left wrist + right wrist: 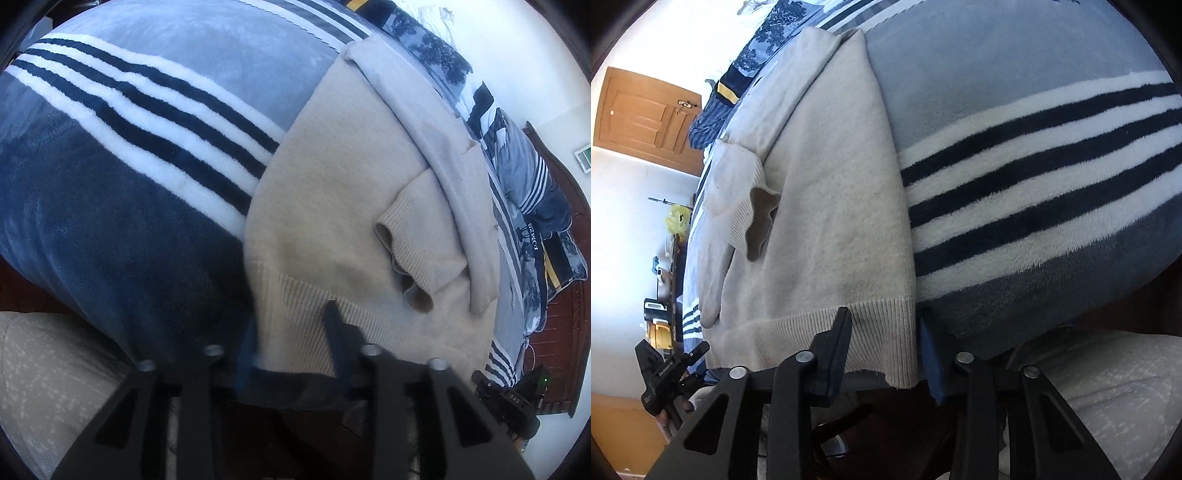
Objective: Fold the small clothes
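A cream sweater point(332, 206) lies flat on the striped blue blanket point(129, 140), its sleeve cuffs point(413, 258) folded in toward three o'clock. The left gripper point(295, 343) pinches the ribbed hem at six o'clock; the right gripper point(886, 332) pinches the hem's other corner. A pillow point(532, 236) reads "PONIES", upside down.

1. A plush blanket point(155, 122) in grey-blue and navy, crossed by white and dark stripes, covers the bed.
2. A blue tree-print quilt point(432, 48) lies bunched along the bed's far edge.
3. A dark wooden headboard point(565, 295) stands at the right end.
4. A brown wooden door point(646, 114) is set in the white wall, far left.
5. A yellow plastic bag point(676, 218) hangs below it.
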`<control>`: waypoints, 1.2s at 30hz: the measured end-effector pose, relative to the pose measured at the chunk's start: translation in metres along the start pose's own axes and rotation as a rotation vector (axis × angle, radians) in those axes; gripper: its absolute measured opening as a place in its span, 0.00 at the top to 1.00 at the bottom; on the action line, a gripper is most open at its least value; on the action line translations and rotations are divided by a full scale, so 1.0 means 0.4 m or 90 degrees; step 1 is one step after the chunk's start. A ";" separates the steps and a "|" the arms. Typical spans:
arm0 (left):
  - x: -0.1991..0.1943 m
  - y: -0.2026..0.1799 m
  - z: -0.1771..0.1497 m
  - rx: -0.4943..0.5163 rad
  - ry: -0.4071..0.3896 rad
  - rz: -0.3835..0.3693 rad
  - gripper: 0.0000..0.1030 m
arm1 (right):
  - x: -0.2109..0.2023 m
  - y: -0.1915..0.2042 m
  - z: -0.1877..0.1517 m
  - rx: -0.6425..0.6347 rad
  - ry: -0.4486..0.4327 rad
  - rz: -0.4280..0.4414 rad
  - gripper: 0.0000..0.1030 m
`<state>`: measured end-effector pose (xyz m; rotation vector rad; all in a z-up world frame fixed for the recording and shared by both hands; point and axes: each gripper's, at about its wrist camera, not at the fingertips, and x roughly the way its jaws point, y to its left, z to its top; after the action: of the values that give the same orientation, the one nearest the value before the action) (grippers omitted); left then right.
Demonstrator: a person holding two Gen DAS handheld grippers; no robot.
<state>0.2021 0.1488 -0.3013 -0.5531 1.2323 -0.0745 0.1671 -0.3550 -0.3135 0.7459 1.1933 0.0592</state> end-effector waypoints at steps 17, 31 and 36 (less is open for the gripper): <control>-0.111 0.009 -0.057 -0.022 -0.011 -0.054 0.95 | -0.139 0.013 -0.020 -0.022 -0.065 -0.019 0.98; -0.126 -0.007 -0.103 0.023 0.014 -0.016 0.94 | -0.172 0.019 -0.038 -0.063 -0.058 -0.099 0.98; -0.154 -0.033 -0.128 0.062 -0.025 0.039 0.93 | -0.169 0.007 -0.043 -0.040 -0.058 -0.116 0.80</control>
<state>0.1375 0.1402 -0.2528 -0.4300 1.2001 -0.0719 0.1265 -0.3724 -0.2594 0.5757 1.1632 -0.0870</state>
